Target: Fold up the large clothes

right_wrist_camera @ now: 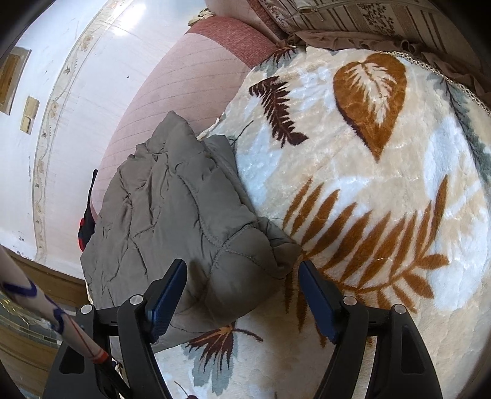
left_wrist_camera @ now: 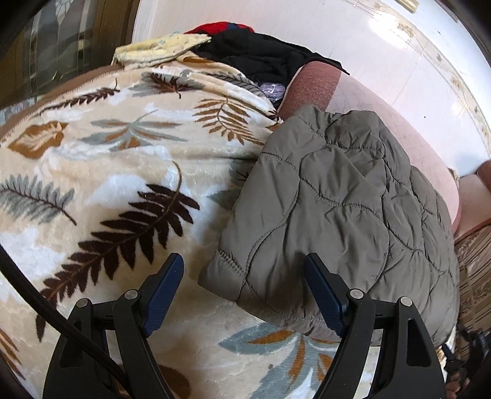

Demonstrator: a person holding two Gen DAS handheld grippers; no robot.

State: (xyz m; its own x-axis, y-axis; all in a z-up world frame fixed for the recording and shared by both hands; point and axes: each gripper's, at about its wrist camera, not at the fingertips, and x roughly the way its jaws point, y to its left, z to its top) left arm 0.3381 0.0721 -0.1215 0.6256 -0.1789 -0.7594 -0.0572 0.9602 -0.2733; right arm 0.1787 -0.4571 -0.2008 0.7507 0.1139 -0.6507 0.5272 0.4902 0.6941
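- Left wrist view, left to right: one cream leaf-print blanket [left_wrist_camera: 107, 172] covers the bed, and one grey quilted jacket [left_wrist_camera: 337, 208], folded into a bundle, lies on it toward the right edge beside a pink headboard-like panel [left_wrist_camera: 362, 101].
- At the far end sit a yellowish cloth [left_wrist_camera: 159, 49], one black garment [left_wrist_camera: 260, 58] and a red piece [left_wrist_camera: 214, 27], piled together.
- Left gripper [left_wrist_camera: 244, 276] hangs above the jacket's near corner, both blue pads spread wide with nothing between them; its right finger is over the jacket, its left over bare blanket.
- Open blanket stretches to the left of the jacket.
- Right wrist view, left to right: a white wall [right_wrist_camera: 30, 138], the pink panel [right_wrist_camera: 190, 79], then the same single jacket [right_wrist_camera: 184, 221] along the blanket's left edge, with the blanket [right_wrist_camera: 383, 172] wide and bare to the right.
- Striped cushions [right_wrist_camera: 353, 18] line the top.
- Right gripper [right_wrist_camera: 242, 277] is spread wide and empty, its fingers straddling the jacket's near corner from above.
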